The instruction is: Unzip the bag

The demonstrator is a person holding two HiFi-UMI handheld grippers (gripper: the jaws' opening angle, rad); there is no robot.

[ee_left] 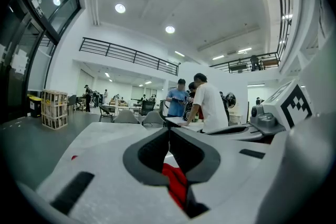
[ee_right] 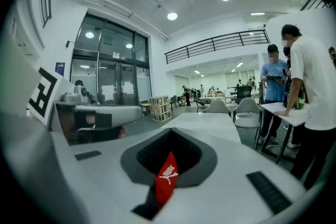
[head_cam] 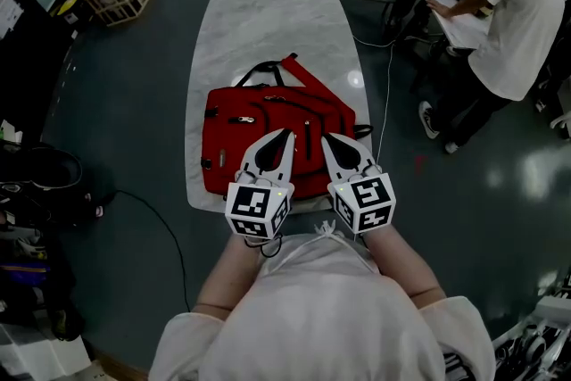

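Left tool (head_cam: 287,135) and right tool (head_cam: 325,138) sit side by side ahead of the person's forearms, reaching forward almost level, their tips angled towards each other over the near half of the red bag (head_cam: 230,147). The left tool's jaws are pressed together on a fold of red cloth (ee_left: 176,182), and the right tool's pinch a red pull tab (ee_right: 166,178) with a white logo. The bag lies flat at the near end of the pale marble bench (head_cam: 268,22), with black zips across its front and straps at its far edge.
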